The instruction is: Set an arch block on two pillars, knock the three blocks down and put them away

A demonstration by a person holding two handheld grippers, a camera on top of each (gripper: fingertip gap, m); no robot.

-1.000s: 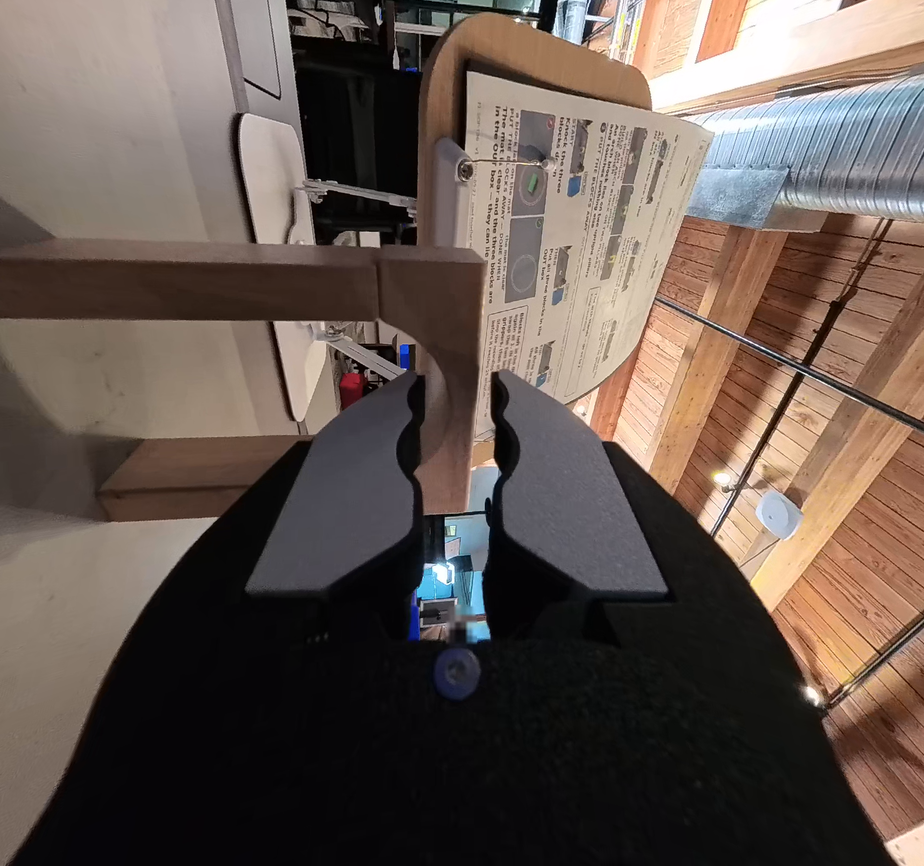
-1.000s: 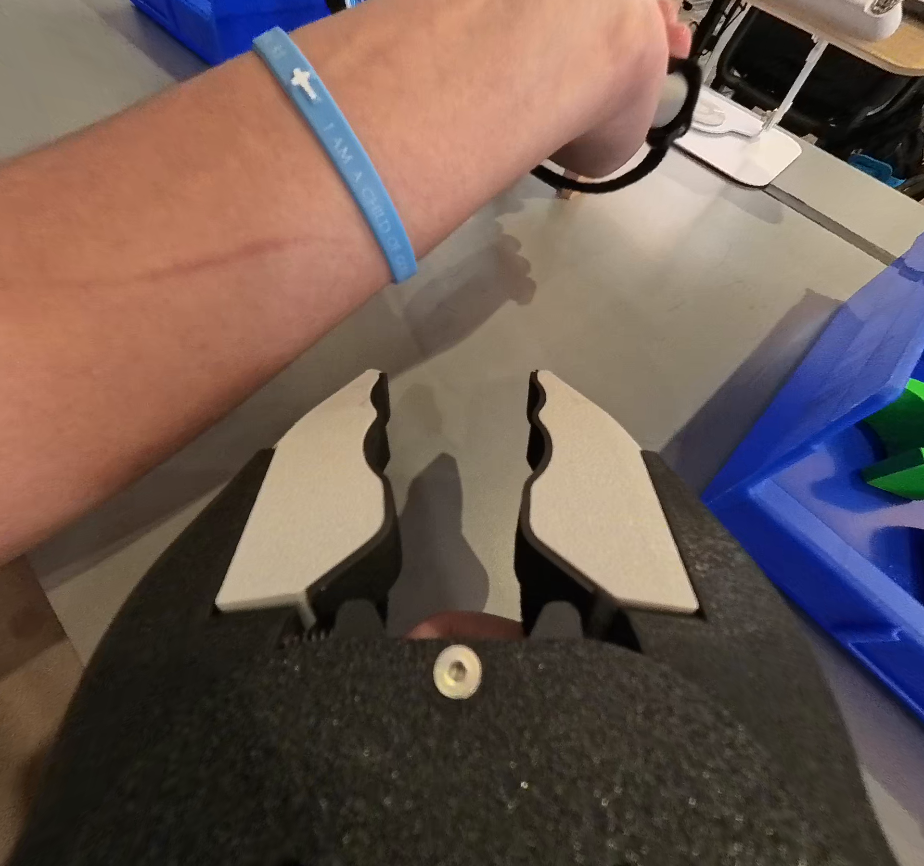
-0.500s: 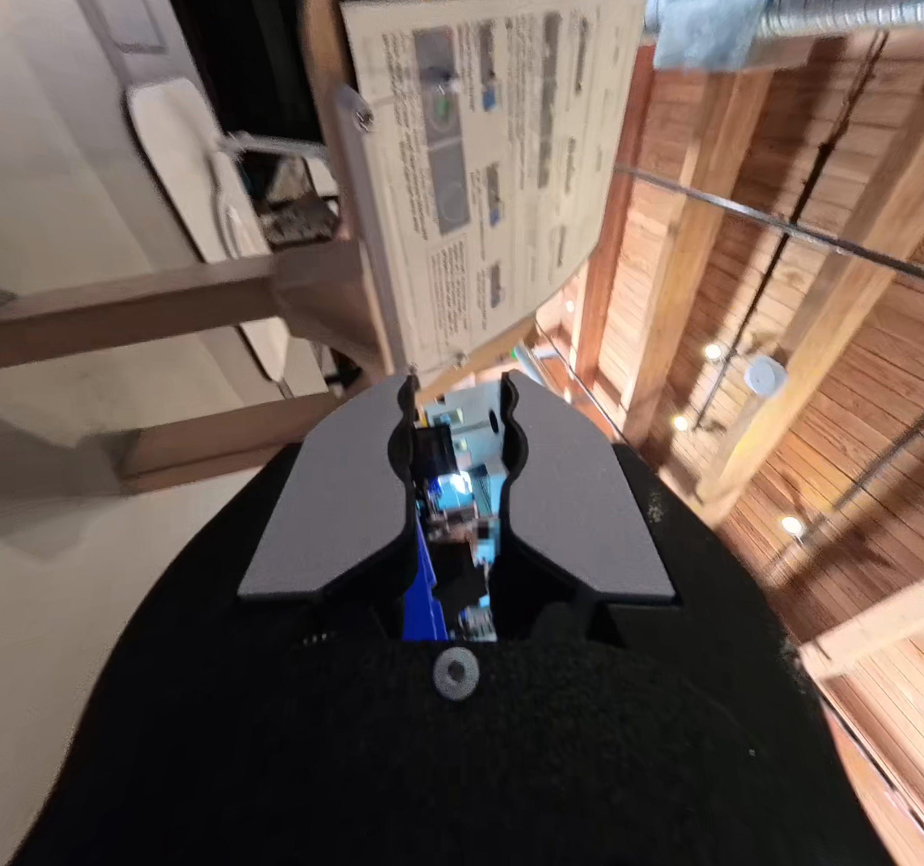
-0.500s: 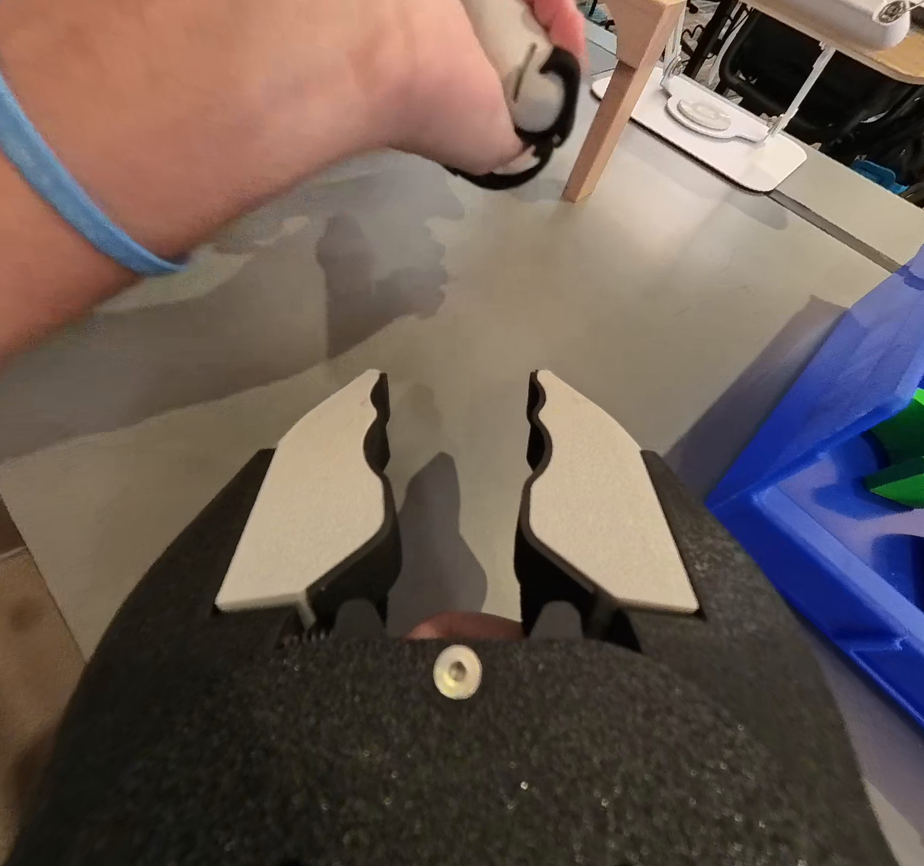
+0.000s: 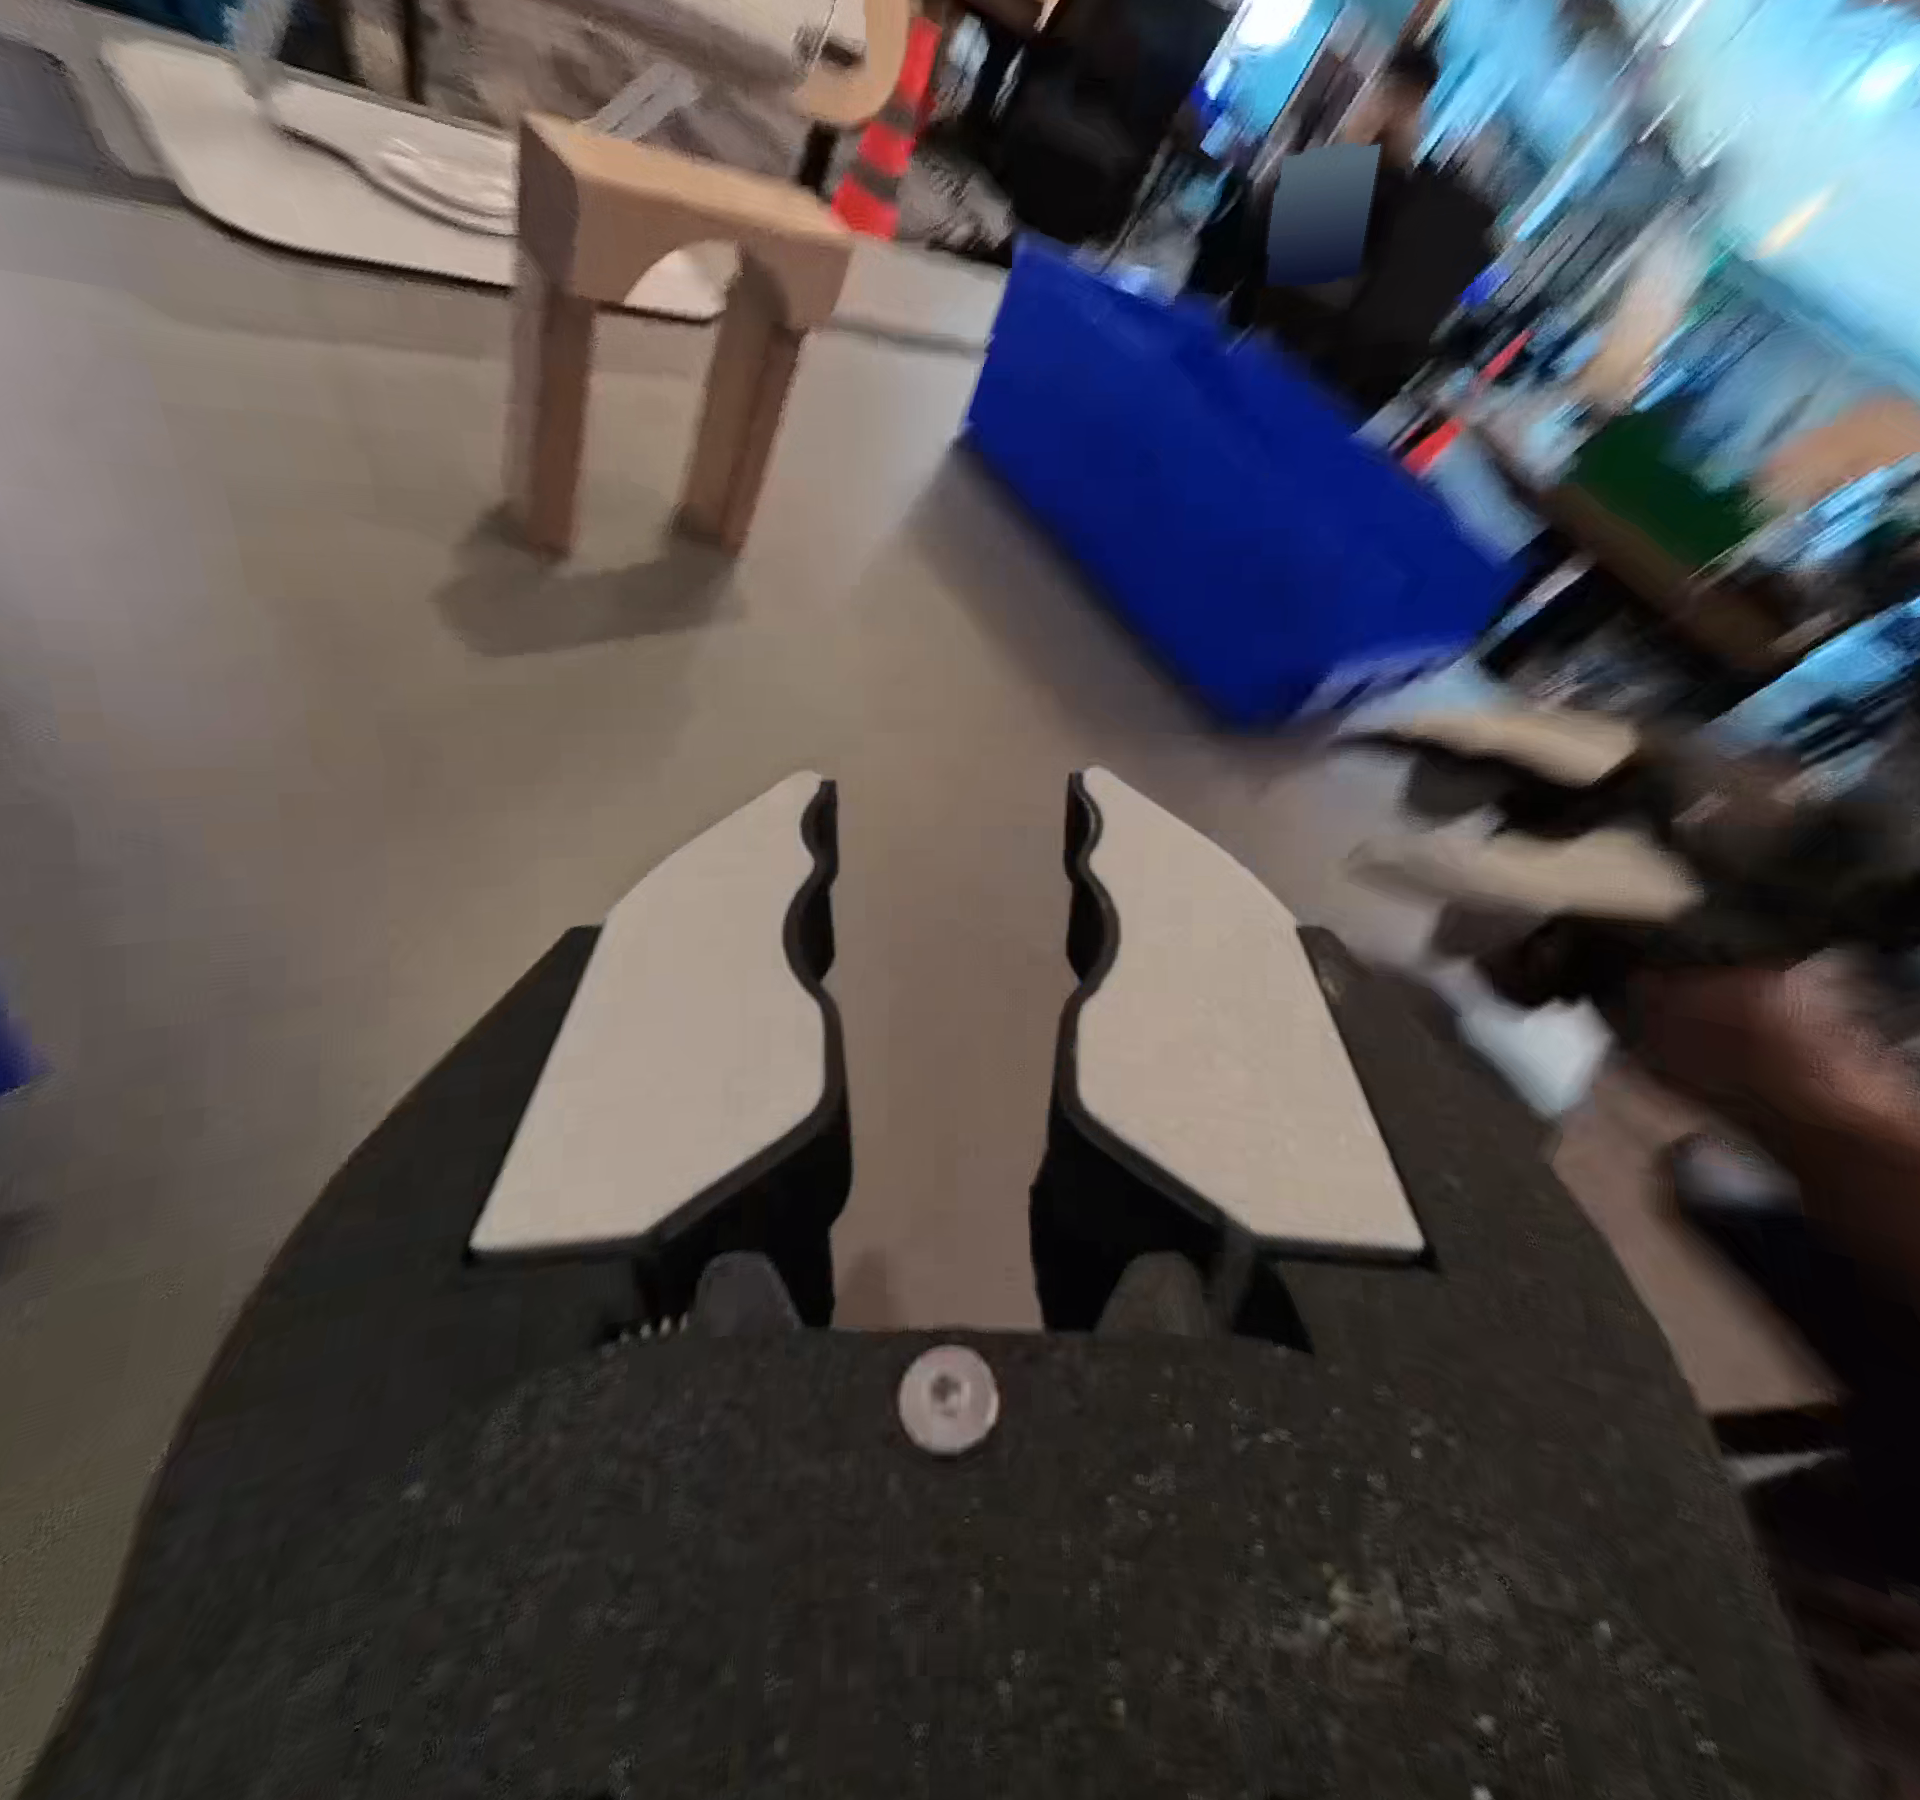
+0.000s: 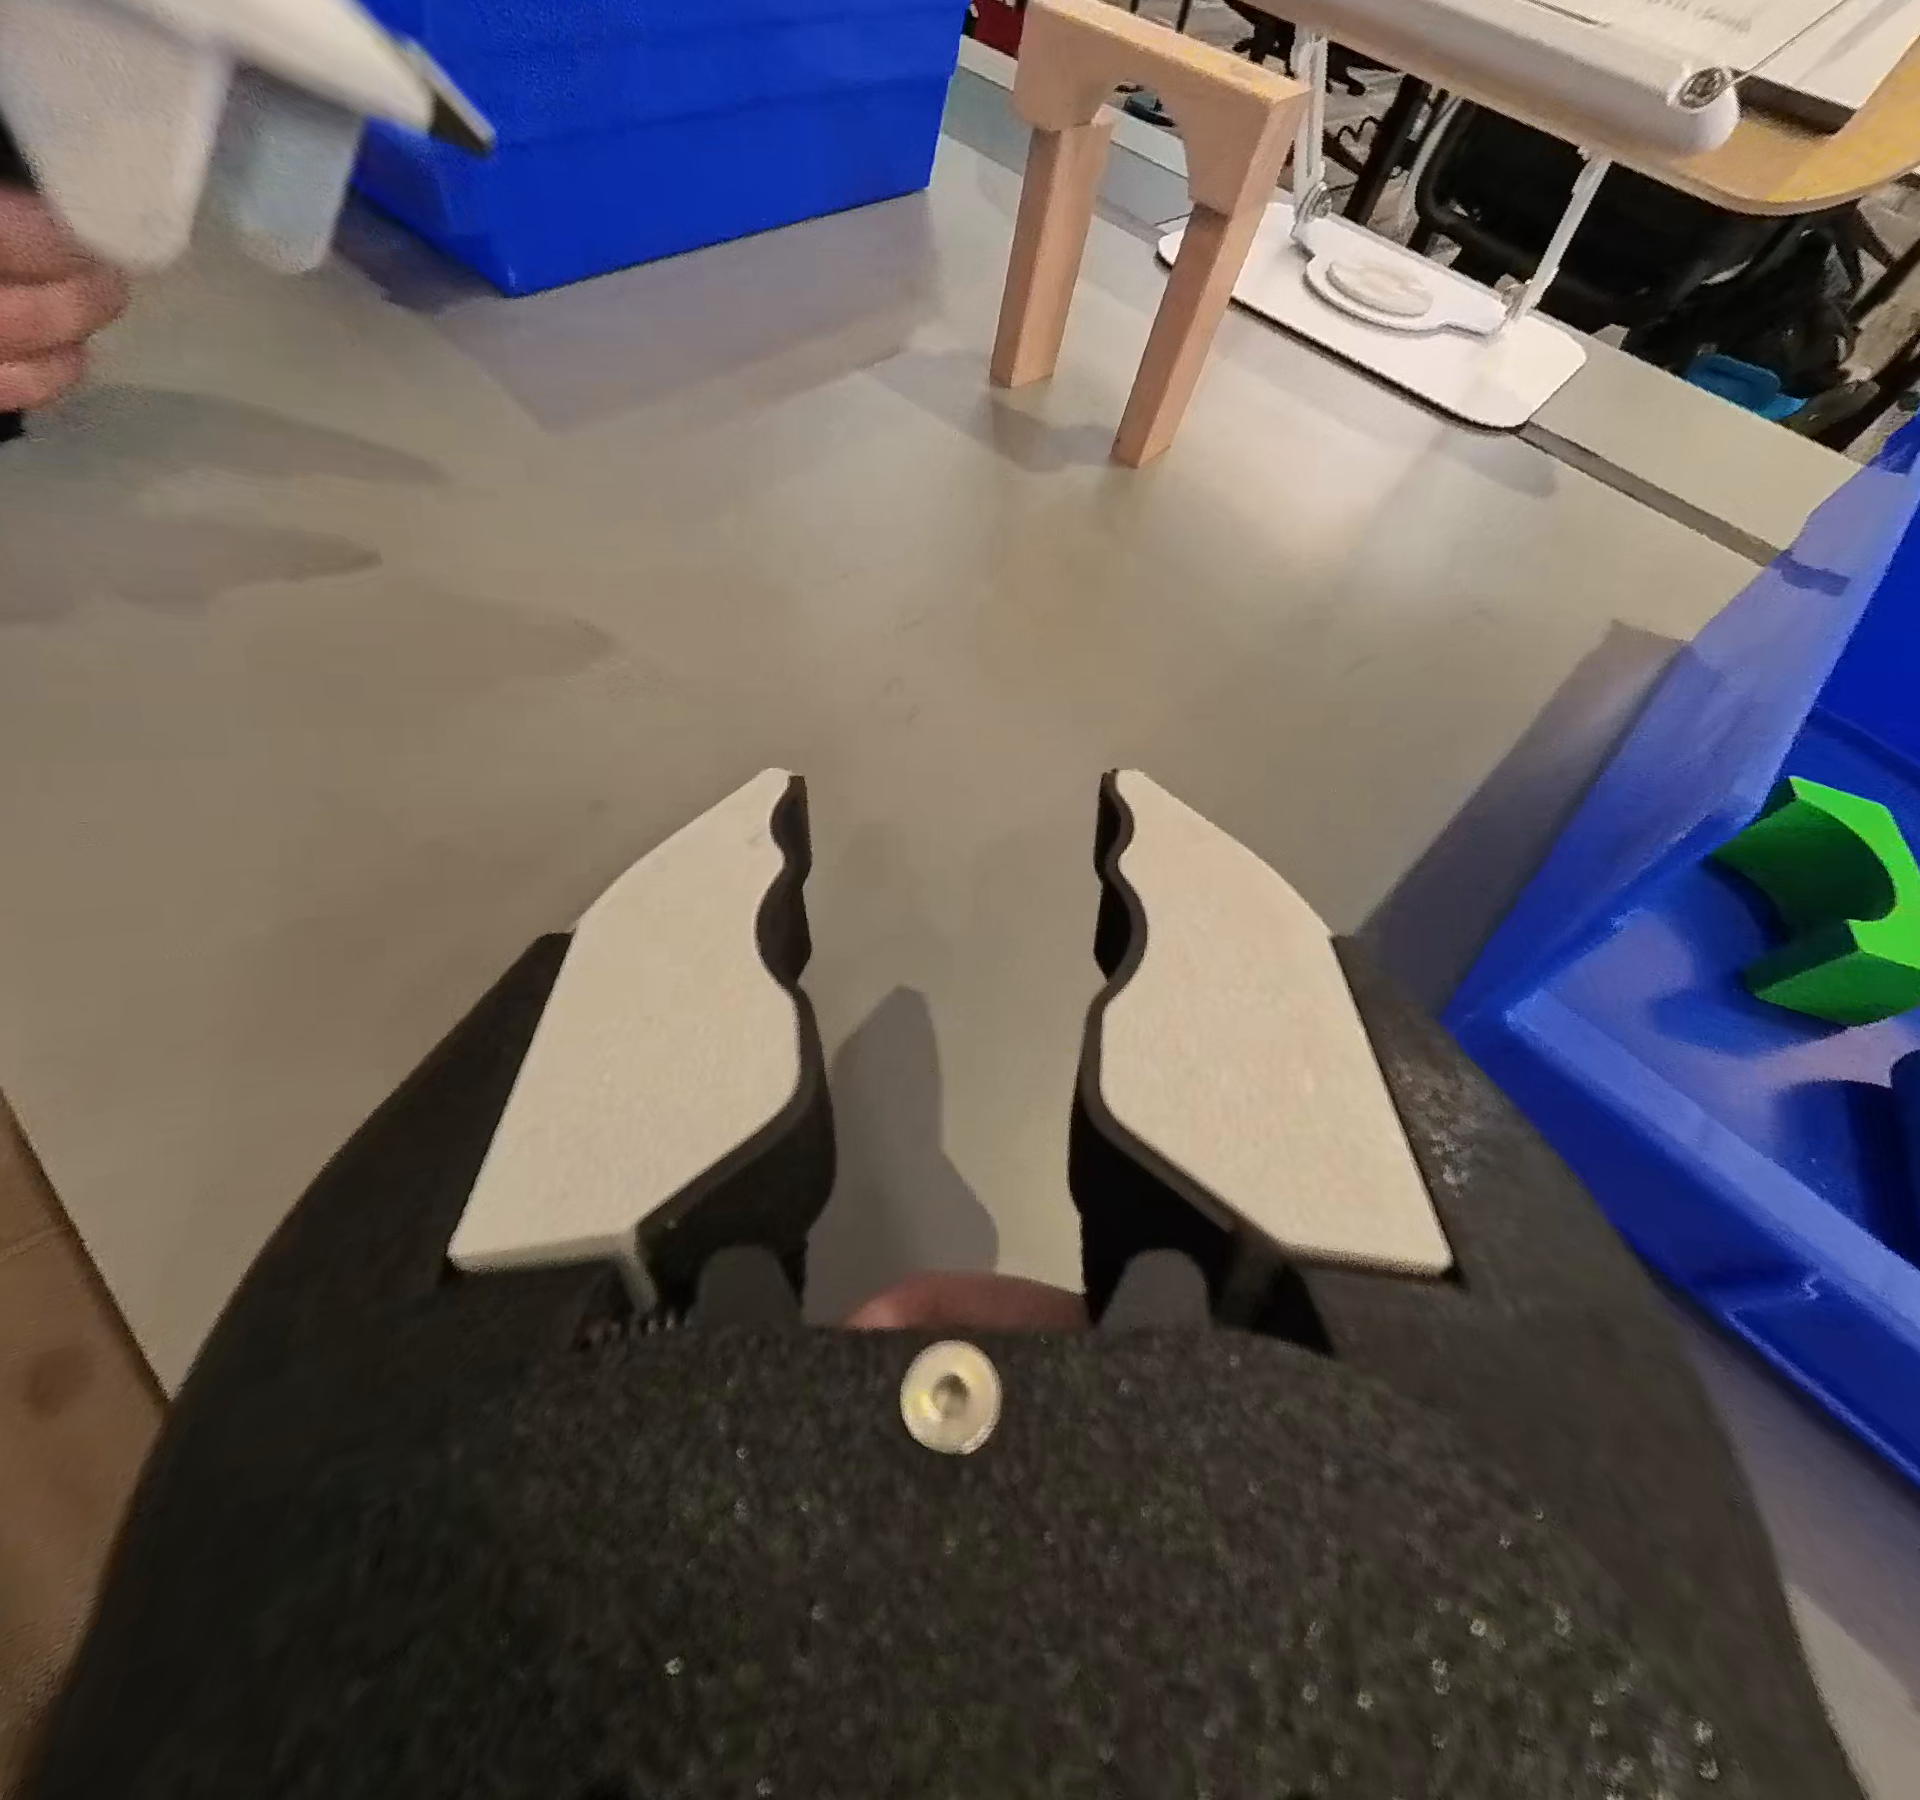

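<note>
- The pale wooden arch block [image 6: 1164, 77] now sits across two upright pale wooden pillars [image 6: 1049, 254] on the grey table [image 6: 727, 607]; a second ago the left gripper [image 5: 948, 794] was clamped on that arch, and it has since let go and pulled well back
- Left gripper: its two fingers stand apart with nothing between them, only bare table
- Right gripper [image 6: 948, 794]: fingers also apart and empty, resting well short of the structure, as it was before
- Judgement: the building step looks finished, so knocking the three blocks down comes next
- The right wrist view is sharp and shows the arch sitting slightly off-line on the nearer pillar top, plus a blue plastic bin [image 6: 1662, 1075] at the right holding a green curved block [image 6: 1829, 909]
- The left wrist view is motion-blurred, and shows a blue bin [image 5: 1195, 462] to the right of the arch
</note>
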